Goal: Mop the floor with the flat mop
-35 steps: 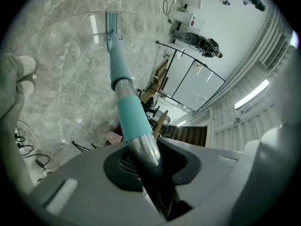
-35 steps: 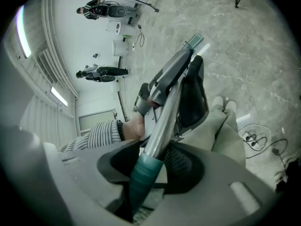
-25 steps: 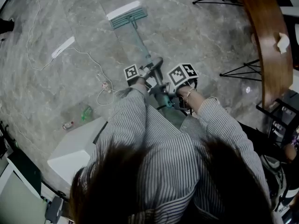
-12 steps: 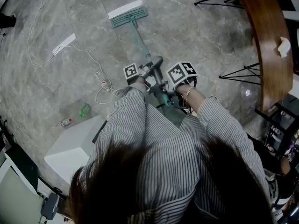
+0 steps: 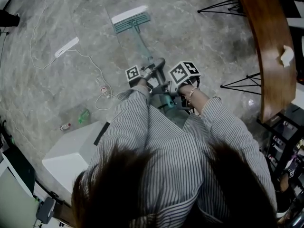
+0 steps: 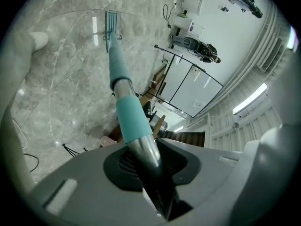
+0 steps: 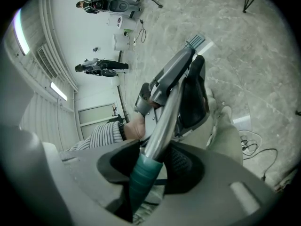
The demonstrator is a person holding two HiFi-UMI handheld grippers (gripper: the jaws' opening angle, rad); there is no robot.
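2 grippers are clamped on the same pole. In the head view, the left gripper point(image 5: 148, 73), carrying a black-and-white marker cube, holds the pole just above the centre of the frame. The right gripper point(image 5: 165, 87) holds it just below and to the right. Both sit close together ahead of the person's striped shirt sleeves point(image 5: 137, 122).

The flat mop with a teal rectangular head and a steel pole with teal sleeves point(image 5: 142, 44) slants from the grippers up and to the left. Its mop head point(image 5: 130, 20) lies flat on the grey marbled stone floor point(image 5: 199, 37) near the top of the frame, left of centre, with a pale edge along its far side.

In the left gripper view the jaws are closed on the bare steel part of the pole. A teal sleeve begins just beyond them, and the pole runs on to the mop head at the upper left. In the right gripper view the jaws pinch the pole where a teal grip meets the steel, and the left gripper is seen farther along it.

A thin white cable point(image 5: 105, 97) loops over the floor at centre left, with a flat white strip point(image 5: 66, 47) above it. A white box point(image 5: 76, 151) stands at the lower left. A curved brown wooden tabletop point(image 5: 266, 46) fills the right edge and carries 1 crumpled white tissue point(image 5: 286, 56).
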